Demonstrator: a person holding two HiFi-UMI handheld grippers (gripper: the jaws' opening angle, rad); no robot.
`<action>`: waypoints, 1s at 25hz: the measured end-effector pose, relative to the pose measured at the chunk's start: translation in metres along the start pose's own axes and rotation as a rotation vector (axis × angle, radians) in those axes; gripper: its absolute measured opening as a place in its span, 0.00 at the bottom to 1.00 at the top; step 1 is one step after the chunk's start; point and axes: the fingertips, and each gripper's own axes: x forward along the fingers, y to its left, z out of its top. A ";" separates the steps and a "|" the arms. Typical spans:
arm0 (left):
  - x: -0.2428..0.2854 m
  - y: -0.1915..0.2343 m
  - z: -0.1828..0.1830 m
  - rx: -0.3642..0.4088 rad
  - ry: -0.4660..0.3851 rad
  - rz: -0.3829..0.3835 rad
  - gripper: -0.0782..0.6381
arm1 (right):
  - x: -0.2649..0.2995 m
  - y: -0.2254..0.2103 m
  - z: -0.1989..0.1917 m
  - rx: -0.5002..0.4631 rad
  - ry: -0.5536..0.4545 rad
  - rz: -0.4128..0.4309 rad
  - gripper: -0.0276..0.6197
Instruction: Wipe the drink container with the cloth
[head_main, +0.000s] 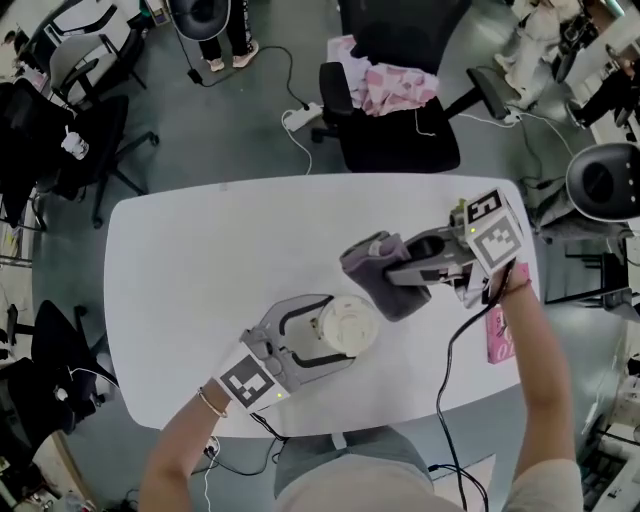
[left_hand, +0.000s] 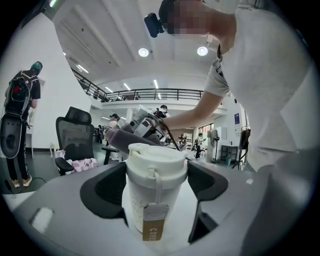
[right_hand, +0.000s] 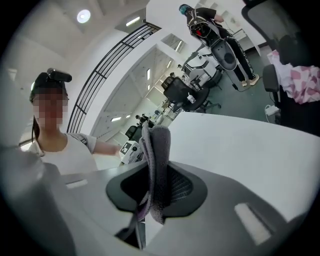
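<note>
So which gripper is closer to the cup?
Left. The left gripper clasps the cup; the right gripper, holding the cloth, is beside it, apart.

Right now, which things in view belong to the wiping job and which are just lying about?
Job: drink container, gripped by the left hand-held gripper; cloth, clamped in the right hand-held gripper.
Lying about: pink object at the table's right edge; office chair with pink checked fabric beyond the table.
</note>
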 end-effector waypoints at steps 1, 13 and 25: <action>0.000 0.000 0.000 -0.002 -0.002 -0.003 0.64 | 0.002 0.001 0.004 -0.006 0.010 0.009 0.15; -0.001 0.000 -0.003 -0.010 -0.006 -0.009 0.64 | 0.028 -0.005 0.000 -0.075 0.211 0.036 0.15; 0.002 0.000 -0.005 -0.027 -0.009 -0.011 0.64 | 0.041 -0.013 -0.008 -0.195 0.352 -0.023 0.15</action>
